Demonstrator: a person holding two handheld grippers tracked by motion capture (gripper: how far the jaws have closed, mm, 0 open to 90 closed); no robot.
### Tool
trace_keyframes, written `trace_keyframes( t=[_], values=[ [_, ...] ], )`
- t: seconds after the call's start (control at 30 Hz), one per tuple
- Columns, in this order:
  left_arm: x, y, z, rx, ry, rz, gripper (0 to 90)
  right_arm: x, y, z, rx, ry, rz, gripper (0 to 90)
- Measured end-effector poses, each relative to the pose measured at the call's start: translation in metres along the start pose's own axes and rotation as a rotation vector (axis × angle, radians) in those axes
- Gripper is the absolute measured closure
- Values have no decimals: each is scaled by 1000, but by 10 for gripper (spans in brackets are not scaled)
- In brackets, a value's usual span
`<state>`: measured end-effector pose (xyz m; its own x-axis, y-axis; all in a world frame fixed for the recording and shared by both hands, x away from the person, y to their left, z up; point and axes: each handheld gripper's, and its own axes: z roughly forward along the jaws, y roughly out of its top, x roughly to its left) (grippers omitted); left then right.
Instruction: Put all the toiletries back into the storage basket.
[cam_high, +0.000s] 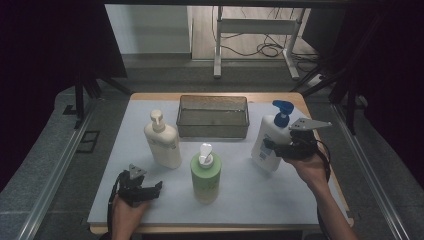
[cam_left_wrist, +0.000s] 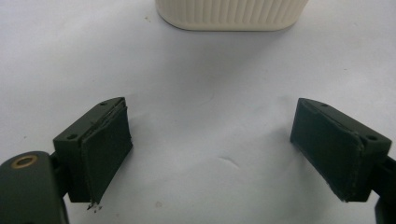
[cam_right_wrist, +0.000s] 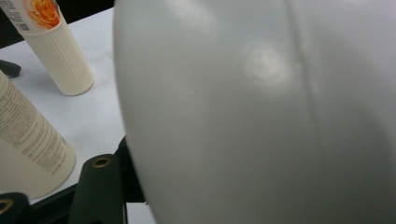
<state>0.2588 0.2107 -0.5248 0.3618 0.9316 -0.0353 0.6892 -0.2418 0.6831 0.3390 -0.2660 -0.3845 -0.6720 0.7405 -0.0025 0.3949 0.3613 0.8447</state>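
Observation:
A white pump bottle with a blue head (cam_high: 265, 134) leans to the left at the right side of the white mat (cam_high: 240, 200). My right gripper (cam_high: 271, 148) is shut on its lower body from the right. The bottle's smooth white wall (cam_right_wrist: 261, 112) sits right against the camera in the right gripper view. My left gripper (cam_high: 150, 189) rests low at the front left of the mat, open. Its black pads (cam_left_wrist: 105, 149) stand wide apart over bare mat. The base of a cream pump bottle (cam_left_wrist: 231, 14) lies just ahead of them.
The cream bottle (cam_high: 162, 142) stands left of centre. A pale green pump bottle (cam_high: 205, 172) stands in the middle front. A clear rectangular bin (cam_high: 212, 131) sits at the back centre. The wooden table edge (cam_high: 220, 229) runs along the front.

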Motion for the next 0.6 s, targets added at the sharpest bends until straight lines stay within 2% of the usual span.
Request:
trace_keyframes(
  t=[0.6],
  values=[
    [0, 0, 0, 0, 0, 0, 116, 5, 16, 15, -5, 5, 12, 377]
  ],
)
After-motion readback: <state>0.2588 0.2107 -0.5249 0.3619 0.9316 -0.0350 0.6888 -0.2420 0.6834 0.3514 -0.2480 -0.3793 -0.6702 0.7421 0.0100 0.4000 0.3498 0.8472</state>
